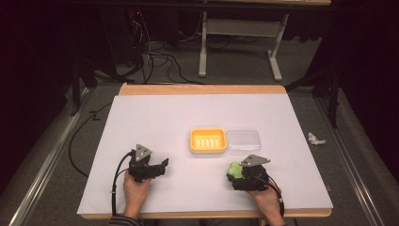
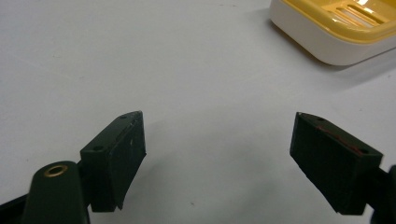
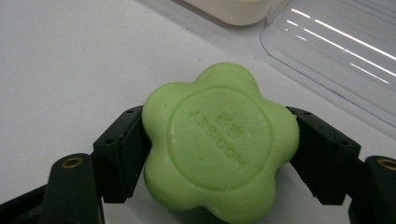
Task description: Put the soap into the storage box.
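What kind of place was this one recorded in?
Likely a lab or data-collection workspace, not a home: a table with a white sheet over it, loose cables on grey carpet behind, a bare metal frame stand, and dark surroundings.

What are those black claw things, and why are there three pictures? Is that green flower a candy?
A person sits at a white table and holds a pinching tool in each hand. One picture looks down from above; the other two come from little cameras riding on the tools. The right gripper squeezes a green flower-shaped soap, not candy. The left gripper is open and holds nothing. On the table sit a yellow soap dish and, right beside it, its clear lid. The soap probably goes into the dish next.
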{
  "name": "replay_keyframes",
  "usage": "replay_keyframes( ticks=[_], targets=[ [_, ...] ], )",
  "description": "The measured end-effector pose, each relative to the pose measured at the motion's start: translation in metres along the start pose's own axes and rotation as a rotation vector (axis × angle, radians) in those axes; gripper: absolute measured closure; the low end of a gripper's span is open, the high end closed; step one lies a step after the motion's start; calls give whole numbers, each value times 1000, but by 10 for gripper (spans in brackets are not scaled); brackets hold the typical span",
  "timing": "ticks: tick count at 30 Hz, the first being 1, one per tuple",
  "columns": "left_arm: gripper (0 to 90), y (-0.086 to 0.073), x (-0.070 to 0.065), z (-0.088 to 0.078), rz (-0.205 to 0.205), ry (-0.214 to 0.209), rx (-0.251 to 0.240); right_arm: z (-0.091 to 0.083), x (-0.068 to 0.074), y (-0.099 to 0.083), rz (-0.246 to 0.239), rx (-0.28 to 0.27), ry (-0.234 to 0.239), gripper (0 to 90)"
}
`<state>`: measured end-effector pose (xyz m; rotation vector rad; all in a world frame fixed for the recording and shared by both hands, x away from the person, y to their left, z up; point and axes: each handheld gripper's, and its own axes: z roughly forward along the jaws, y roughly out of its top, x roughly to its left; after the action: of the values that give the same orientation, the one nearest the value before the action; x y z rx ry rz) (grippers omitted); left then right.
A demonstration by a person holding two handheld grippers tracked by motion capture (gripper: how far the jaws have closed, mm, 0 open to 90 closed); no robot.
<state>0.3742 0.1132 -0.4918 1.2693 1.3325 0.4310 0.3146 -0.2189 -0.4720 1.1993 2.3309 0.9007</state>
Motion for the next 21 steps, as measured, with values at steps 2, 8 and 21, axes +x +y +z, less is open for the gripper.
replay_keyframes(
  ticks=[2,8,21],
  targets=[
    [189,0,0,0,0,1,0,-1,0,0,0,-8,0,261],
    [189,0,0,0,0,1,0,-7,0,0,-7,-42,-3,265],
    [189,0,0,0,-4,-1,-3,-20,-3,4,-5,-101,-13,269]
  ],
)
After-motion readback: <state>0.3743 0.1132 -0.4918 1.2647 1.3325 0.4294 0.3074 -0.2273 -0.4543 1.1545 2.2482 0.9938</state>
